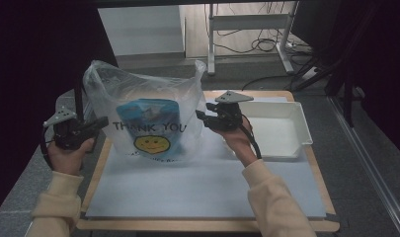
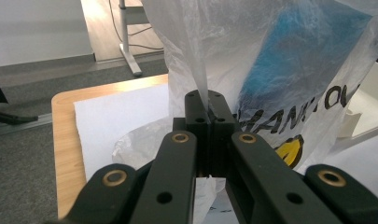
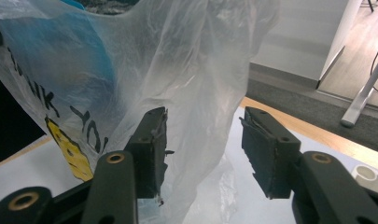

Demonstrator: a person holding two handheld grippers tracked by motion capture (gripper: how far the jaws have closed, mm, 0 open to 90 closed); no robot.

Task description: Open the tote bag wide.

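Observation:
A clear plastic bag (image 1: 153, 94) printed "THANK YOU" with a yellow smiley stands upright on the mat. A blue packet (image 1: 148, 113) shows through its wall. My left gripper (image 1: 102, 122) is at the bag's left side; in the left gripper view its jaws (image 2: 208, 106) are shut on a thin fold of the bag (image 2: 270, 60). My right gripper (image 1: 201, 116) is at the bag's right edge. In the right gripper view it (image 3: 205, 128) stands open, with loose bag film (image 3: 186, 70) hanging between the pads and brushing one pad; the other pad is clear of it.
A white rectangular tray (image 1: 302, 126) sits at the table's right, just behind my right hand. A pale mat (image 1: 197, 187) covers the wooden tabletop. Beyond the far edge are a desk's metal legs (image 1: 211, 44) and floor cables.

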